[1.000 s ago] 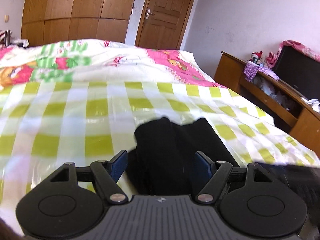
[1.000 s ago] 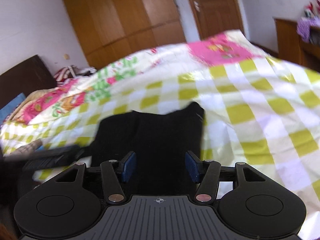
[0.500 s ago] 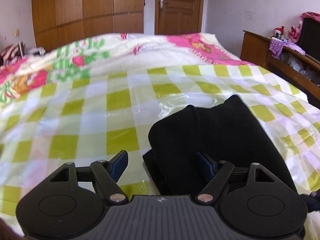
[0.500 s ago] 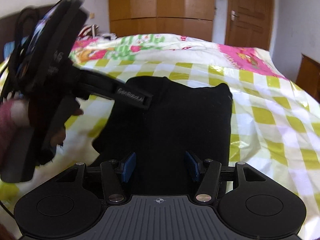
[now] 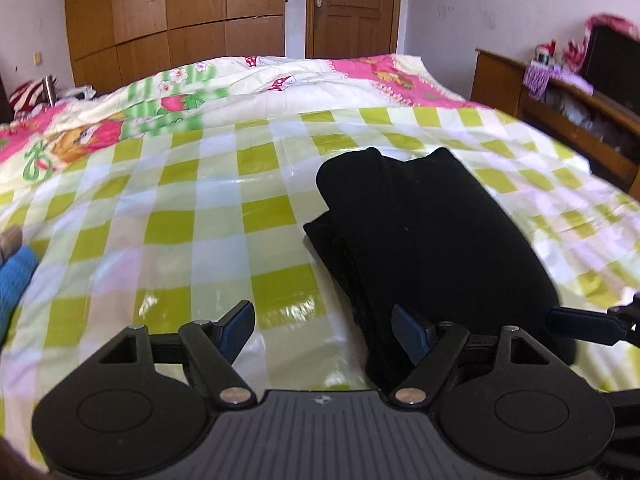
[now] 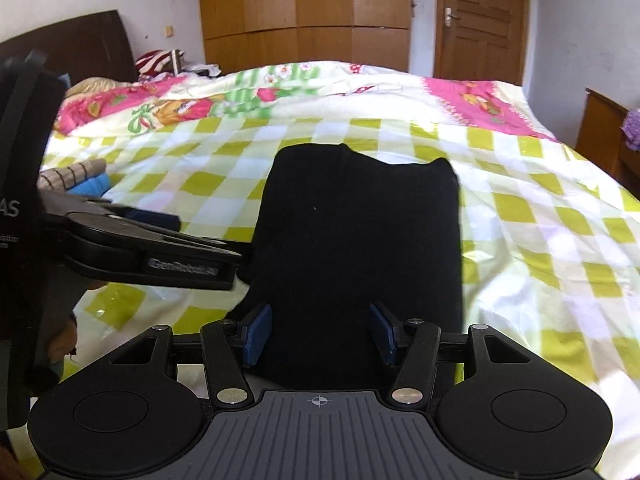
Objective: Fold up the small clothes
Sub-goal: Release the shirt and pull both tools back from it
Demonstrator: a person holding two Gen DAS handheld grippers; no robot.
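Lying near the bed's (image 5: 192, 240) front edge is the folded black cloth (image 6: 360, 232). My left gripper (image 5: 322, 330) and right gripper (image 6: 319, 334) have jaws open, holding nothing.

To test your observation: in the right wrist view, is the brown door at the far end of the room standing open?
No. The door sits shut in its frame, handle visible, with no gap showing.
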